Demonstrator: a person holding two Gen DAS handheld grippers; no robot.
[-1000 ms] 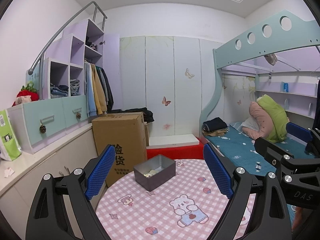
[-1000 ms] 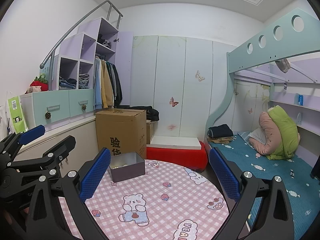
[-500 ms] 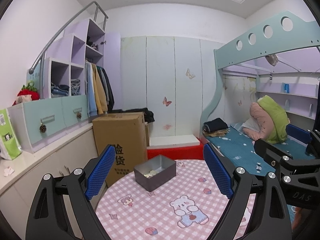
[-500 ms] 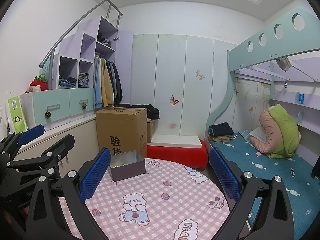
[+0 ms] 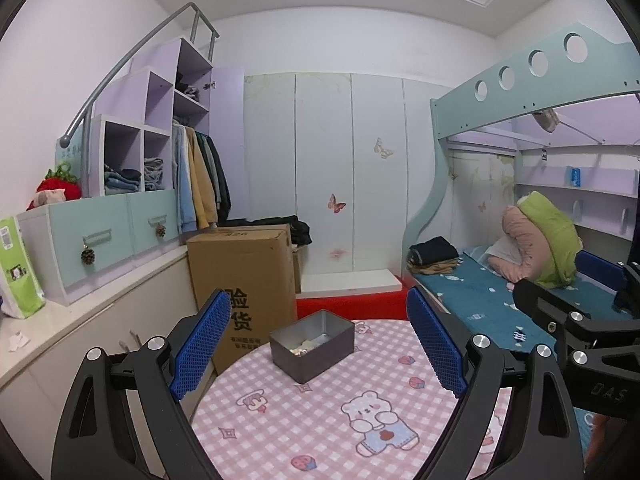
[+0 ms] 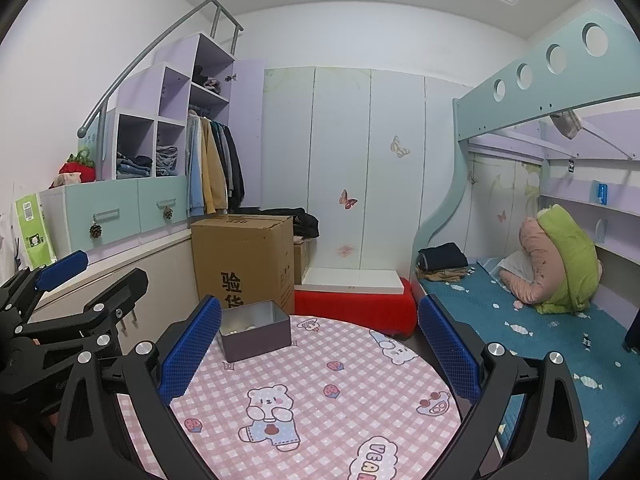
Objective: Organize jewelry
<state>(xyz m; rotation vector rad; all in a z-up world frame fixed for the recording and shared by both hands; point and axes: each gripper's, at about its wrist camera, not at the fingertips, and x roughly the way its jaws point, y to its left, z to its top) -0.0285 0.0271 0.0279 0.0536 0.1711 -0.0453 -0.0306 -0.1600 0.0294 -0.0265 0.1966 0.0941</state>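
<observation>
A small grey metal tin point(image 5: 312, 345) stands open at the far edge of a round table with a pink checked cloth point(image 5: 320, 420). Pale jewelry pieces point(image 5: 301, 347) lie inside it. It also shows in the right wrist view point(image 6: 255, 335), far left on the table point(image 6: 320, 400). My left gripper point(image 5: 318, 344) is open and empty, held above the near part of the table, the tin framed between its blue pads. My right gripper point(image 6: 320, 350) is open and empty beside it. Each gripper shows at the edge of the other's view.
A tall cardboard box point(image 5: 244, 284) stands just behind the table on the left. A white counter with drawers point(image 5: 92, 240) runs along the left wall. A bunk bed with blue bedding point(image 5: 500, 300) lies on the right. A red platform point(image 6: 352, 304) sits beyond the table.
Both grippers have drifted slightly; the view barely shifts. Jaws stay open and the tin has not moved.
</observation>
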